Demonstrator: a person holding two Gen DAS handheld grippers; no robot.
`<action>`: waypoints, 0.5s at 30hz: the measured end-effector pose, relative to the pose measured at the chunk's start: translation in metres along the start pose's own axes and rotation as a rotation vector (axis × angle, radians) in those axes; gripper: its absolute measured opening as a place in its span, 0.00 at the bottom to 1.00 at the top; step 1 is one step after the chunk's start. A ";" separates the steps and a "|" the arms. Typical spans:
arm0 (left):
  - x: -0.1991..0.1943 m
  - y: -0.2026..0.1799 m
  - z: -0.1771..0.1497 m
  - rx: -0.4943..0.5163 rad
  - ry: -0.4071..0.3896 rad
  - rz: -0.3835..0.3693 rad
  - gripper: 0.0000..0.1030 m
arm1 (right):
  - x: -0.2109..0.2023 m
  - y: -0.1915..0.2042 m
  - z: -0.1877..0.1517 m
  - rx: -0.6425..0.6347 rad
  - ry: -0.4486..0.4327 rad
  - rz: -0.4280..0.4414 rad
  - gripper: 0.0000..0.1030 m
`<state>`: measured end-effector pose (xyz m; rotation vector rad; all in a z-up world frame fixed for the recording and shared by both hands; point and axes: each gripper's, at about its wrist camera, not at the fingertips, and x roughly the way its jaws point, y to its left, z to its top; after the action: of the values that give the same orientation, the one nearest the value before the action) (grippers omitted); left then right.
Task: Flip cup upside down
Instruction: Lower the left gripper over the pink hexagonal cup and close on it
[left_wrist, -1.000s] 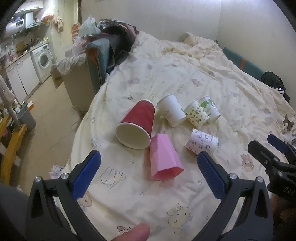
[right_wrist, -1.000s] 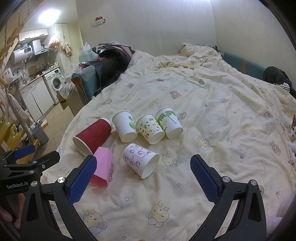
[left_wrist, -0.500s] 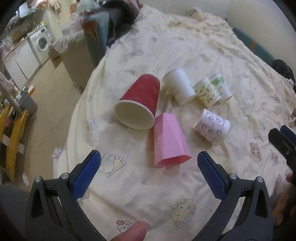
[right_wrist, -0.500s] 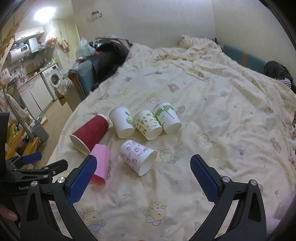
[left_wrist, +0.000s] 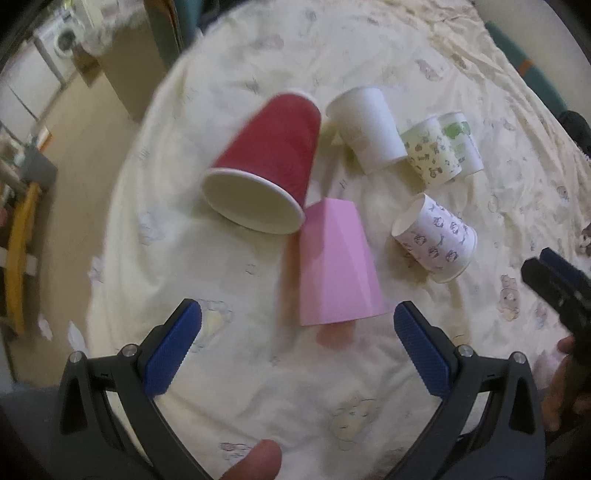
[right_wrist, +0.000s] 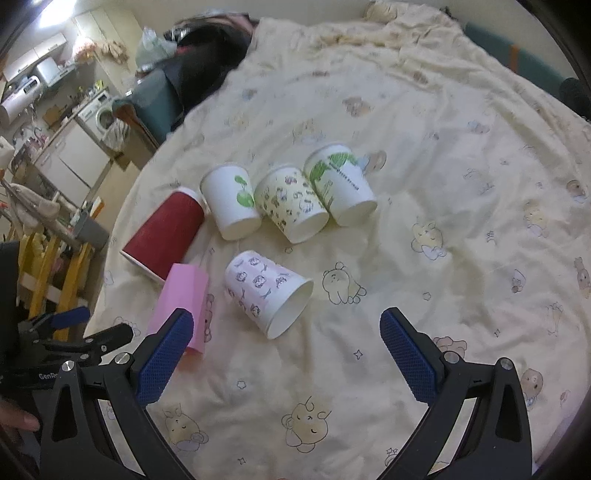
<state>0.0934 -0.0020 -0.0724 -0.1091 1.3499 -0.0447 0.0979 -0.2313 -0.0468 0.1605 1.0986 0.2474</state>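
Several paper cups lie on their sides on a cream bedsheet. A pink faceted cup (left_wrist: 334, 264) lies just ahead of my left gripper (left_wrist: 297, 347), which is open and empty. A big red cup (left_wrist: 267, 166) lies beyond it, mouth toward me. A white cup with purple prints (right_wrist: 267, 295) lies ahead of my open, empty right gripper (right_wrist: 286, 354). The pink cup (right_wrist: 183, 302) and red cup (right_wrist: 164, 238) also show in the right wrist view. Behind are a plain white cup (right_wrist: 231, 201), a patterned cup (right_wrist: 291, 203) and a green-print cup (right_wrist: 340, 182).
The bed edge (left_wrist: 122, 206) drops to the floor on the left. A yellow wooden frame (right_wrist: 44, 273) and a washing machine (right_wrist: 98, 112) stand beyond it. Dark clothes (right_wrist: 207, 55) are piled at the bed's far left. The right gripper's tip (left_wrist: 554, 277) shows in the left view.
Both grippers have moved forward and down toward the cups, which now look larger. The left gripper has closed in on the pink cup. No cup has moved.
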 end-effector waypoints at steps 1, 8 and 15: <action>0.005 -0.002 0.003 -0.009 0.024 -0.006 1.00 | 0.003 0.000 0.002 -0.008 0.013 0.002 1.00; 0.026 -0.016 0.021 -0.052 0.068 -0.016 0.91 | 0.015 0.001 0.009 -0.035 0.052 0.022 1.00; 0.057 -0.035 0.029 -0.060 0.142 0.021 0.81 | 0.016 -0.020 0.005 0.026 0.050 0.013 1.00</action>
<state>0.1349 -0.0404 -0.1180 -0.1443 1.4948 0.0059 0.1117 -0.2457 -0.0632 0.1850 1.1513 0.2498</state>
